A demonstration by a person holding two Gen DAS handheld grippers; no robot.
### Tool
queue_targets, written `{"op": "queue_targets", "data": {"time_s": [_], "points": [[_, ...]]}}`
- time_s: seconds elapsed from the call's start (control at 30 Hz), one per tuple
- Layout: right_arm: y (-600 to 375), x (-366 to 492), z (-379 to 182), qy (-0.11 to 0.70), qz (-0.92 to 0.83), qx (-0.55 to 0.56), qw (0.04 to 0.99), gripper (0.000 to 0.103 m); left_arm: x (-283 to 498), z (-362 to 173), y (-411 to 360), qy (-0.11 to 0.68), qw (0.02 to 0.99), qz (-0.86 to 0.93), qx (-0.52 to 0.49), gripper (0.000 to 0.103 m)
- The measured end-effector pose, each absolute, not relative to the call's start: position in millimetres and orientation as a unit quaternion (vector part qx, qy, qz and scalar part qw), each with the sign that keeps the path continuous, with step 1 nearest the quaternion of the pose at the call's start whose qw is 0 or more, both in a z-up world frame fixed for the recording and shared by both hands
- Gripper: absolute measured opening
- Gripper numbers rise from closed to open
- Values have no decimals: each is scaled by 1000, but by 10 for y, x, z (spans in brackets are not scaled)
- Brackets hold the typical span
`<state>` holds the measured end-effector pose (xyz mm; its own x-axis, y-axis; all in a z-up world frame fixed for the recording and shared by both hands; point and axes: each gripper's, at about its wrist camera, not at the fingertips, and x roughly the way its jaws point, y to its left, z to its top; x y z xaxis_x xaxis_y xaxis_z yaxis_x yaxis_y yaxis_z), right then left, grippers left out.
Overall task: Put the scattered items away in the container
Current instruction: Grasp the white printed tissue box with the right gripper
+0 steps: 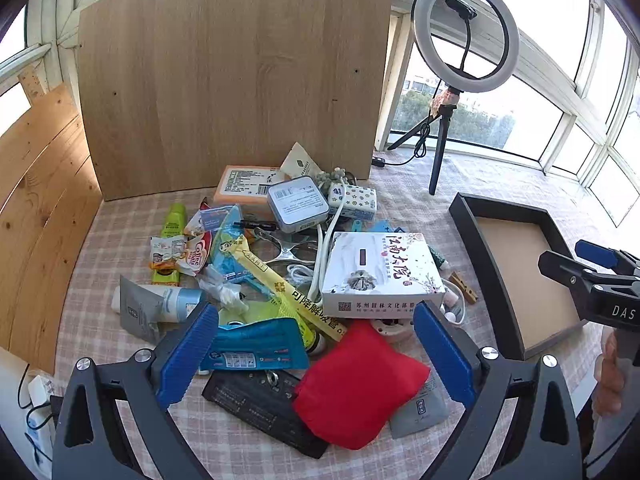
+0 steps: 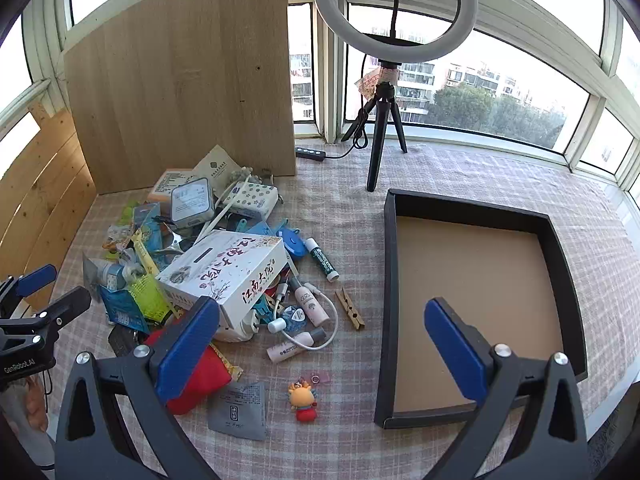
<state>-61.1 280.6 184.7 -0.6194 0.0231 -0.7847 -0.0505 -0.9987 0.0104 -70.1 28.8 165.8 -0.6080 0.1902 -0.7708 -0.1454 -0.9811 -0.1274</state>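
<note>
A pile of scattered items lies on the checked tablecloth: a white printed box (image 1: 382, 272) (image 2: 228, 268), a red pouch (image 1: 360, 384) (image 2: 196, 376), a blue packet (image 1: 256, 346), a grey tin (image 1: 297, 203) and a black flat item (image 1: 260, 404). The black tray with a brown floor (image 2: 472, 292) (image 1: 520, 280) stands to the right, with nothing in it. My left gripper (image 1: 316, 344) is open above the near side of the pile. My right gripper (image 2: 320, 344) is open, between the pile and the tray, above small tubes (image 2: 296, 344) and a deer keychain (image 2: 303, 396).
A ring light on a tripod (image 2: 386, 80) (image 1: 460, 60) stands at the back. An upright wooden board (image 1: 232, 80) backs the pile, with wood slats (image 1: 36, 208) at the left. A wooden clothespin (image 2: 350, 308) and a grey sachet (image 2: 240, 410) lie loose.
</note>
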Motion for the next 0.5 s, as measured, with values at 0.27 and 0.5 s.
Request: {"op": "queue_targets", "data": {"time_s": [0.27,0.5], "points": [[2843,-1162,1518,64,869,-489,-47,100,-1092,1352,535,-46,84,872,-480,91],[2775,-1560,1098,105,830,-542,-73,88,-1420,1143,638,-54,107,846,-519,91]]}}
